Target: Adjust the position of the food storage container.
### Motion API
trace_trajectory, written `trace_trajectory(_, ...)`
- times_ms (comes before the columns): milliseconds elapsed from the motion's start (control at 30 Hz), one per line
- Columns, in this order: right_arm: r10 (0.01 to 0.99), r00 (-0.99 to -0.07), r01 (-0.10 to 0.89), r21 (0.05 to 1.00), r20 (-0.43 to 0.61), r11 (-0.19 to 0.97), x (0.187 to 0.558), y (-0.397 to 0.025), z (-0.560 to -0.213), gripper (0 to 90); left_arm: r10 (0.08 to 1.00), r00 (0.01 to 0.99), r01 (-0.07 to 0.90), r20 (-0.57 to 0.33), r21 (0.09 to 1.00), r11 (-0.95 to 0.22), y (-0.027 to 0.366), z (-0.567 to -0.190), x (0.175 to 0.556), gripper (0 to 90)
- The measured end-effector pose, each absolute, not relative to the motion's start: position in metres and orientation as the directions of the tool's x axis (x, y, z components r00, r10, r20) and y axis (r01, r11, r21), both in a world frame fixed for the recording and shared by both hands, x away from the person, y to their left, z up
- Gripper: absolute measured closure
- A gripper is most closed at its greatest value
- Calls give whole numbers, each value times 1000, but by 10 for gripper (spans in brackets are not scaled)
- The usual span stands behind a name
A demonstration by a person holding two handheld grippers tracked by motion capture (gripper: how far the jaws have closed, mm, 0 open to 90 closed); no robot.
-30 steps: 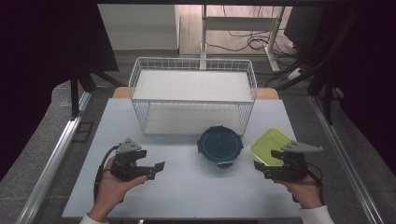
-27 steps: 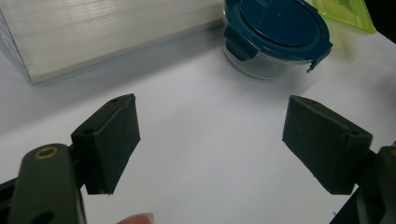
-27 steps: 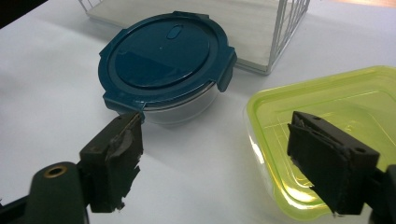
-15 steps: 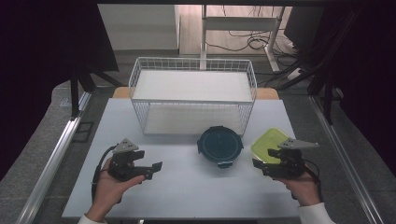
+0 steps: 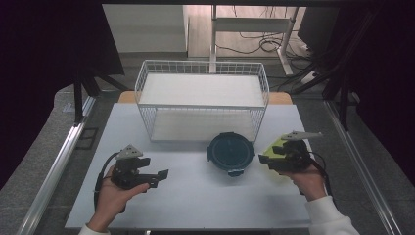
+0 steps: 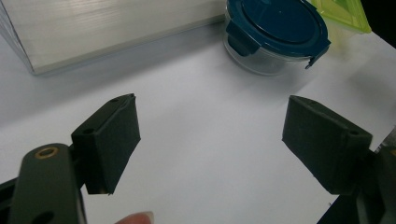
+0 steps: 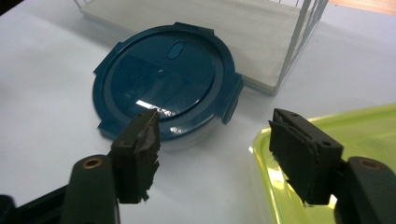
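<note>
A round clear container with a dark blue clip lid (image 5: 230, 152) stands on the white table just in front of the wire basket (image 5: 203, 105). To its right lies a lime-green lidded container (image 5: 275, 146), partly covered by my right gripper (image 5: 265, 161). That gripper (image 7: 215, 149) is open, its jaws above the gap between the blue lid (image 7: 168, 79) and the green lid (image 7: 373, 126). My left gripper (image 5: 159, 177) is held low at the front left, open and with nothing in it (image 6: 210, 135). It points toward the blue container (image 6: 275, 28) and the green one (image 6: 341, 14).
The white wire basket (image 7: 233, 28) has a pale flat bottom (image 6: 93, 28) and stands at the back middle of the table (image 5: 195, 200). Bare tabletop lies between the two hands. Dark curtains, metal rails and floor cables surround the table.
My right gripper has edged forward and a little left over the green lid's near corner. The left gripper has shifted only slightly. Both stay open.
</note>
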State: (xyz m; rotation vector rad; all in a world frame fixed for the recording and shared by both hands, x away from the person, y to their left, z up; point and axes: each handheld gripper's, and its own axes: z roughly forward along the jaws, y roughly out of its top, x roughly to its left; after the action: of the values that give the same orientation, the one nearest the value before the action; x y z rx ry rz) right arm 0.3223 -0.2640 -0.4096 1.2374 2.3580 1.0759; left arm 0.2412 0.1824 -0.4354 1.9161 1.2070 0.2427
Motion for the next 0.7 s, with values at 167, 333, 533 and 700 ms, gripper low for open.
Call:
trace_trajectory(167, 795, -599, 616, 688, 94, 383, 345, -254, -413, 378, 817, 516, 660, -255, 727, -190, 183, -437, 239, 184)
trace_trajectory(333, 798, -598, 622, 670, 74, 405, 360, -247, -415, 410, 819, 512, 664, -258, 724, -188, 184, -439, 239, 184)
trace_trajectory(533, 796, -603, 621, 656, 50, 429, 376, -238, -417, 479, 820, 509, 671, -262, 717, -188, 183, -441, 240, 182)
trace_trajectory(700, 789, -614, 610, 650, 27, 453, 386, -234, -416, 563, 819, 510, 674, -264, 714, -190, 182, -442, 241, 182)
